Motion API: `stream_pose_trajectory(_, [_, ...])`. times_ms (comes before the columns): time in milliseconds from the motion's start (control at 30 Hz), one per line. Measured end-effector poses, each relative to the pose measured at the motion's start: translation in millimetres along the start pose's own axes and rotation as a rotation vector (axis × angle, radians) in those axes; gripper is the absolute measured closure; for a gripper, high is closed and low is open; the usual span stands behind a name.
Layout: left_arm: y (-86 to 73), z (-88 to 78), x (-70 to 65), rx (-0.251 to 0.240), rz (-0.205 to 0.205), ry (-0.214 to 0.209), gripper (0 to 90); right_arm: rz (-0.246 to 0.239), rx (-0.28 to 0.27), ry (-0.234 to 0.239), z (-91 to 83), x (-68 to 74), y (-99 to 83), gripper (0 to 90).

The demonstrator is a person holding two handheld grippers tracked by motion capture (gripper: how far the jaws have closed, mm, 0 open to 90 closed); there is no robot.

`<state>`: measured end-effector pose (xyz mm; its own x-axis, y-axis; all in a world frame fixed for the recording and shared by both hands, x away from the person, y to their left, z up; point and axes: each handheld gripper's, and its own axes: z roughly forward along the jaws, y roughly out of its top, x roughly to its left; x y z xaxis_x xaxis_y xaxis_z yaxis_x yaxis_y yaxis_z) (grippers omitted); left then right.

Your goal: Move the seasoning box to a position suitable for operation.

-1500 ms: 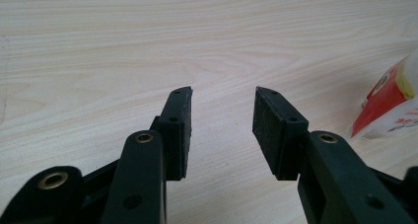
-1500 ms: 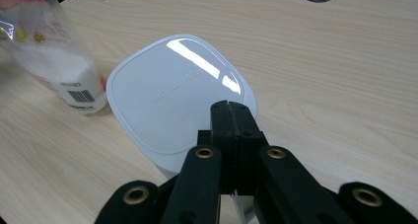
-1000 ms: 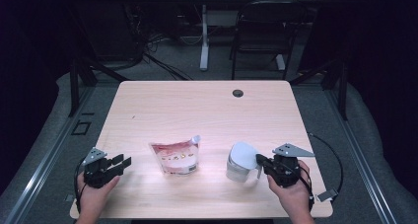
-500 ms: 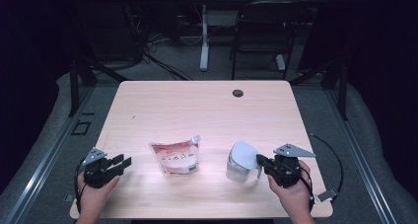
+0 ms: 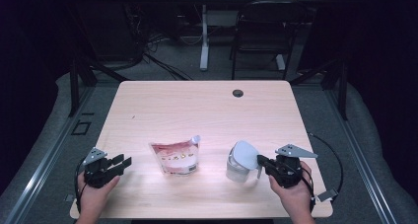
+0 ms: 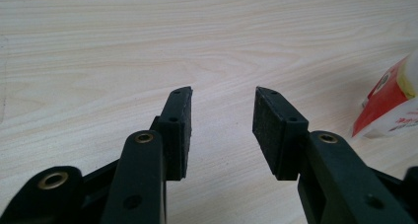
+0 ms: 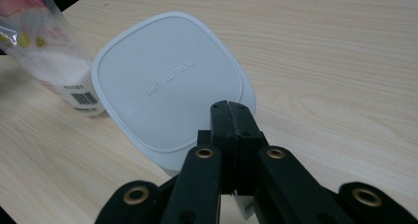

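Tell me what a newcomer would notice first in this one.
Probably the white lid, tilted up off its container at the table's front right, with the right gripper shut on its edge. Next, the red-and-white pouch at front centre, and the left gripper open over bare wood.

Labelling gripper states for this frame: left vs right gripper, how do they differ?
The left gripper has its jaws spread with only bare table between them; the right gripper has its jaws pressed shut on the edge of the white lid. The left sits apart from the red pouch; the right is at the white container. Both are black, hand-held, low over the table.
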<state>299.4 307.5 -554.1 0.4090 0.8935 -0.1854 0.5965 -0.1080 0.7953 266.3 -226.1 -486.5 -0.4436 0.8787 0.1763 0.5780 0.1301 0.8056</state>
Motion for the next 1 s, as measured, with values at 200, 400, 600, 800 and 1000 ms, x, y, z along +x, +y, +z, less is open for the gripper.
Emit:
stream_pose_trajectory(200, [0.1, -0.2, 0.0, -0.002, -0.002, 0.000, 59.2, 0.012, -0.003, 0.002, -0.2, -1.0, -1.1, 90.0])
stream_pose_trajectory(400, [0.1, -0.2, 0.4, -0.002, 0.001, 0.000, 59.2, 0.038, -0.012, 0.015, -0.1, -3.6, -3.1, 90.0])
stream_pose_trajectory(600, [0.5, -0.2, 0.0, 0.000, 0.002, -0.001, 59.2, 0.046, -0.008, 0.006, 0.4, -4.4, -5.6, 90.0])
stream_pose_trajectory(800, [0.4, -0.1, 0.1, -0.004, 0.001, 0.000, 59.2, 0.059, -0.001, 0.004, 1.3, -6.3, -8.7, 90.0])
stream_pose_trajectory(1000, [0.4, -0.2, 0.3, -0.004, 0.001, 0.000, 59.2, 0.108, -0.022, 0.032, 1.7, -9.8, -11.4, 90.0])
